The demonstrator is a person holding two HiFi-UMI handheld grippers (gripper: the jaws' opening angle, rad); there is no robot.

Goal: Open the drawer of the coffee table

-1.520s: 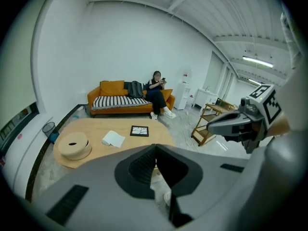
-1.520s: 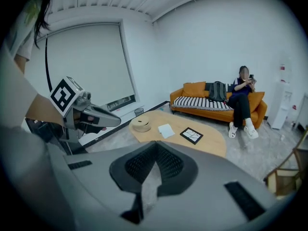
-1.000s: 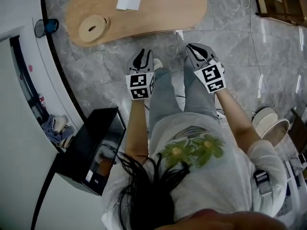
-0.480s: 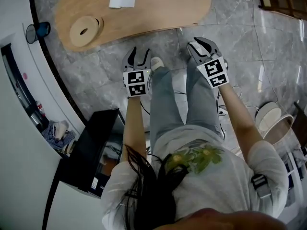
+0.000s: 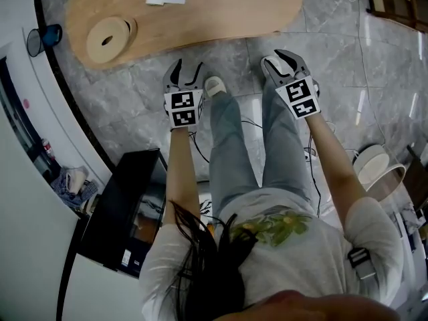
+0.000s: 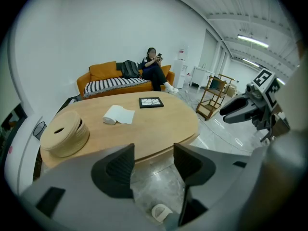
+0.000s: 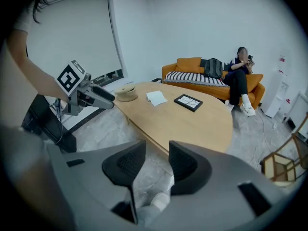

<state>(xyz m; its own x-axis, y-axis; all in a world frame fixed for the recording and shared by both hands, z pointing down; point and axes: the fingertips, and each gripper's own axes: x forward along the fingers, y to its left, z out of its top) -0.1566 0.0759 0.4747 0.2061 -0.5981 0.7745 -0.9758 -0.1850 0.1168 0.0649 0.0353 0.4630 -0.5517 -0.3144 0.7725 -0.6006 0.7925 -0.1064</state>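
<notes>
Nothing held in left tongs [image 5: 188, 69] or right tongs [image 5: 281, 61]; jaws just been opening, now well apart. No drawer visible, presumably under desk [image 5: 221, 12] near edge. Likely rigid, sliding: pinch front lip, pull straight.

Head view steeply down; gripper views low, facing shared coffee table [image 6: 159, 124]

Left claw [image 5: 187, 69], right claw [image 5: 281, 61] just opening, empty
</notes>
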